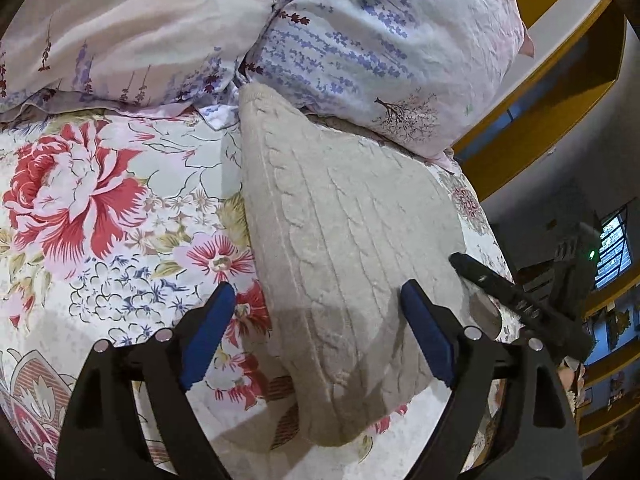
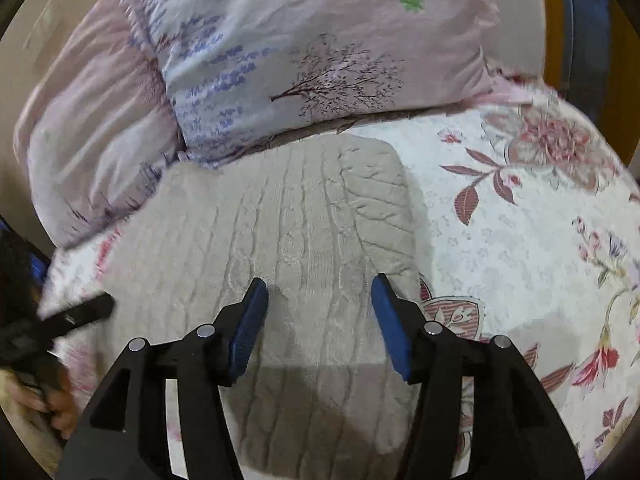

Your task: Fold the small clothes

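The bedspread is the largest surface: a quilted cotton cover printed with red and pink flowers. Two pillows in pale lavender-print cases lie at its far edge.

The folded sweater lies flat on the bedspread, its far end touching the pillows. It is a beige cable-knit garment, soft and thick, folded into a long rectangle with rounded corners. Its long axis runs from the pillows back toward both tools, parallel to the knit ribs.

The left gripper hovers over the near left edge of the sweater, jaws spread wide, nothing between the blue pads. The right gripper stands over the near right portion, jaws apart, pads clear of the knit, grasping nothing. Both are about equally near to the near end. Judgement: the next fold likely carries the near end toward the pillows.

A hand shows at the lower left of the right wrist view.
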Demonstrator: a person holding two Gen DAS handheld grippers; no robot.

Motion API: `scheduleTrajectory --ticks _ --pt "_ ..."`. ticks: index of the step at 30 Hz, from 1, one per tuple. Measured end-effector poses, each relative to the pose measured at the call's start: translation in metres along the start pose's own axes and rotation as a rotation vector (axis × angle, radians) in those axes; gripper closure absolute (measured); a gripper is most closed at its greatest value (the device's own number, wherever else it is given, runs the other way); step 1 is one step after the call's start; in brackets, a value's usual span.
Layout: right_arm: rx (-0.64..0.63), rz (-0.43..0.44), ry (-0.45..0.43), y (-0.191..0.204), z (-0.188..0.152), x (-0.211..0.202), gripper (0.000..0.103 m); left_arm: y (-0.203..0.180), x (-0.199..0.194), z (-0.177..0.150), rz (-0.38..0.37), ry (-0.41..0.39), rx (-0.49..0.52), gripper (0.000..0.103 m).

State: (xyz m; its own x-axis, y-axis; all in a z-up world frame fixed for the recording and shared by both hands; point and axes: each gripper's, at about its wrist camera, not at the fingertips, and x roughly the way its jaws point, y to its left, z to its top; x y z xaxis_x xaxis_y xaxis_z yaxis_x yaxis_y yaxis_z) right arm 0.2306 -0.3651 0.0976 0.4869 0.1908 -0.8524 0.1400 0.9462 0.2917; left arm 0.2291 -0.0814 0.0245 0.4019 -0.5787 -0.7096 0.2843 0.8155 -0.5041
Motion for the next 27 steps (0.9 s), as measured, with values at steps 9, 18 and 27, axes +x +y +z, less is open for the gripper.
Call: scheduleTrajectory --ticks 9,18,27 --pt "0.345 0.155 0.031 -0.067 0.018 -0.008 0.028 0.027 -0.002 0.014 -0.174 0.009 -0.175 0.018" --pt "0.37 0.243 0.13 -0.077 0.019 0.023 0.029 0.029 0.014 0.021 -0.22 0.028 -0.207 0.02" --pt "0.288 0.334 0.155 -0.06 0.018 0.044 0.05 0.026 0.035 0.022 -0.231 0.056 -0.236 0.025"
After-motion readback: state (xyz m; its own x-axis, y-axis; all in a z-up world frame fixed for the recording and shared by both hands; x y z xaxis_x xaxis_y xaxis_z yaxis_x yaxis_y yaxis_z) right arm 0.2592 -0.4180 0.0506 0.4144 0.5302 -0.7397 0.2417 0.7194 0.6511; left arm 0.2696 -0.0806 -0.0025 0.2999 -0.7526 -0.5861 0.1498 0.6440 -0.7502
